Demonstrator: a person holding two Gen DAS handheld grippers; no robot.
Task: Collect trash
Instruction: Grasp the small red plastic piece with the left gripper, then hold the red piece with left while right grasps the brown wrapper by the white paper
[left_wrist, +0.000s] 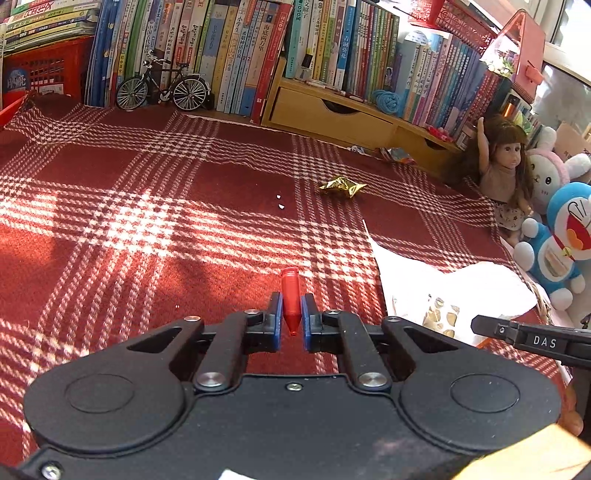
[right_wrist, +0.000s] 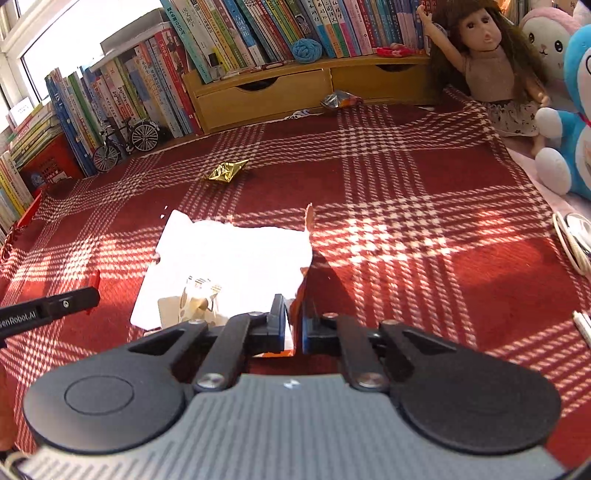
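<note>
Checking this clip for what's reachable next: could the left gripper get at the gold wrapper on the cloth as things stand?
Probably not yet. The cloth between the left gripper and the gold wrapper is bare, but its jaws are shut on a red wrapper, so that would likely have to be dropped first.

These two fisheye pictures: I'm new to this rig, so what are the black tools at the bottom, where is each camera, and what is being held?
Each picture comes from a camera on a hand-held two-finger gripper, looking along its fingers. The left view shows the left gripper shut on a small red piece. The right view shows the right gripper shut on the edge of a white bag with an orange side. All this is over a red plaid cloth. On the cloth still lie a gold wrapper and, near the wooden drawers, a crumpled foil wrapper.
</note>
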